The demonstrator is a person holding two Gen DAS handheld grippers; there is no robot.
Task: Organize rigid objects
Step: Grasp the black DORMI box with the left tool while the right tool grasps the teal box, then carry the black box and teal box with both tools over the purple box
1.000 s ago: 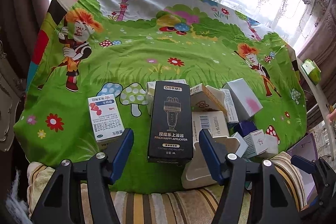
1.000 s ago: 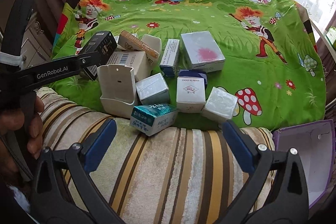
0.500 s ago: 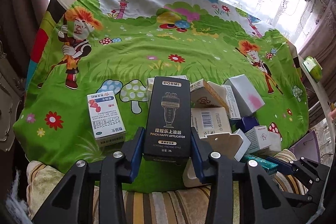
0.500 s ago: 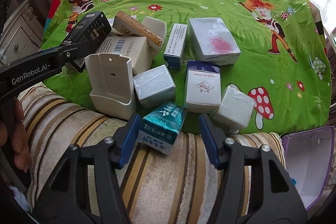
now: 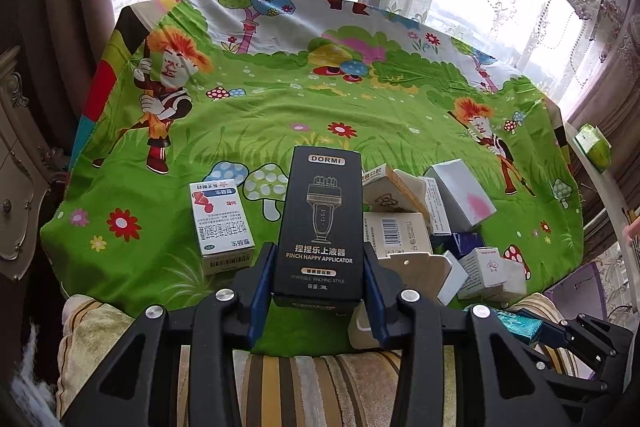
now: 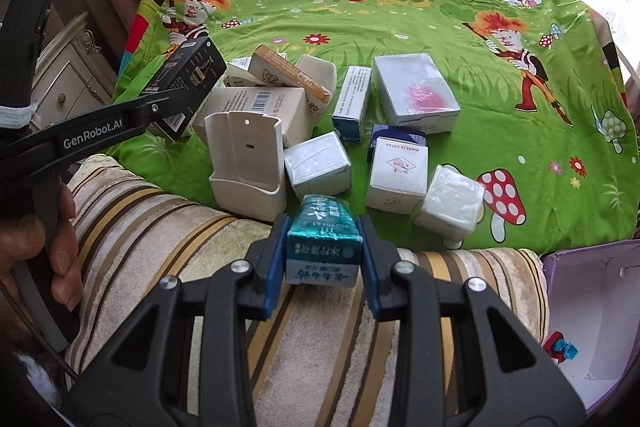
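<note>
Left claw (image 5: 318, 291): blue pads just closed, clamped on lower sides of tall black cardboard "DORMI" box (image 5: 320, 227), held upright above green cartoon-print cloth (image 5: 280, 107). Right claw (image 6: 324, 259): jaws just closed, gripping teal-and-white cardboard carton (image 6: 325, 241) over striped beige towel (image 6: 168, 227), just beside cluster of white boxes (image 6: 396, 171).

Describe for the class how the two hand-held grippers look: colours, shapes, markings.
Both the left gripper and the right gripper have black angular frames with triangular cut-outs, silver round bolts and blue finger pads. The left gripper's side reads "GenRobot.AI" in white.
</note>
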